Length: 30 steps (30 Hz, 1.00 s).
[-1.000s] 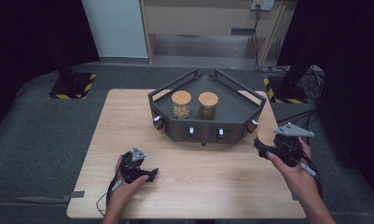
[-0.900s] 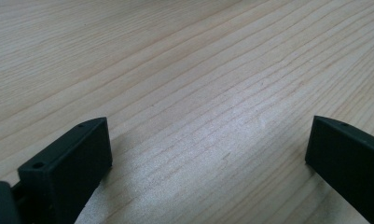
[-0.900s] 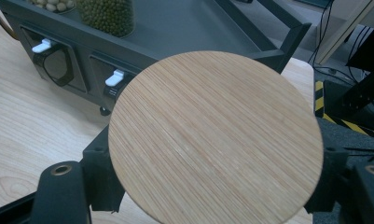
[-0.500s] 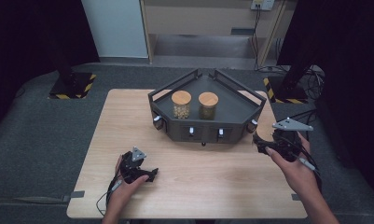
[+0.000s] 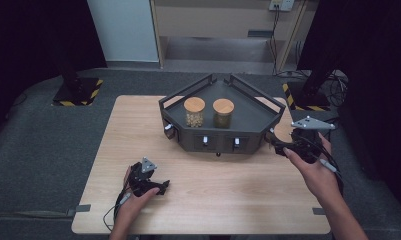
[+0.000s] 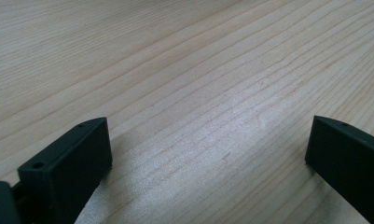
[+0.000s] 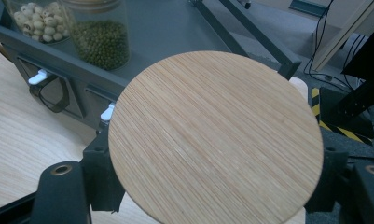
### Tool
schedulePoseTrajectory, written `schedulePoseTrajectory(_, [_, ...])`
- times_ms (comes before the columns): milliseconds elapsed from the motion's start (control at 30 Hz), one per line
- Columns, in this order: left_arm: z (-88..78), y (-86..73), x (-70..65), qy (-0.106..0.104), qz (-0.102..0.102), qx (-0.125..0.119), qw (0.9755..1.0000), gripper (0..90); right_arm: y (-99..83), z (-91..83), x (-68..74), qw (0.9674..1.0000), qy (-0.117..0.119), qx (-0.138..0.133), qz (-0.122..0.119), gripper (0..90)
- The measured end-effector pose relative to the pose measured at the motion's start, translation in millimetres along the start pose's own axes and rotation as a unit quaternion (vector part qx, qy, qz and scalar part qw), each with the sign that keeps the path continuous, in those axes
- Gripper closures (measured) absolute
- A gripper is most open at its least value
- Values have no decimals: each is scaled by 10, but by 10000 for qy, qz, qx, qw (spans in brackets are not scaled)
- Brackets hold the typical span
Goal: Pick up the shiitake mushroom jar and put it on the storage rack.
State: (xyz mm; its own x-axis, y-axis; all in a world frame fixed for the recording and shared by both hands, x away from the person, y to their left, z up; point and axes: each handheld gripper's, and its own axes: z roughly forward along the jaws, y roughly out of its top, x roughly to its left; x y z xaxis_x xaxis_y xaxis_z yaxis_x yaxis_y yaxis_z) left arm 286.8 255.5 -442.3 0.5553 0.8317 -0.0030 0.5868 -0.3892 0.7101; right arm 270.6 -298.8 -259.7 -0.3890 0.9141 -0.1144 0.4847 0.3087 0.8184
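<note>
Your right hand-held gripper is clenched on a round wooden lid, held just off the right corner of the dark tray. Both jars on that tray, the bean jar and the green-lentil jar, already wear lids, so this one's place is unclear. Your left hand-held gripper rests released on the tabletop, well in front of the tray.
</note>
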Motion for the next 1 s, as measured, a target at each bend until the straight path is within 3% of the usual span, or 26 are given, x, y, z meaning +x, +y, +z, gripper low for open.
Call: schedulePoseTrajectory(1000, [1, -3, -2, 2, -9, -10, 10000, 0, 422, 239, 44, 10000, 15, -35, -52, 260])
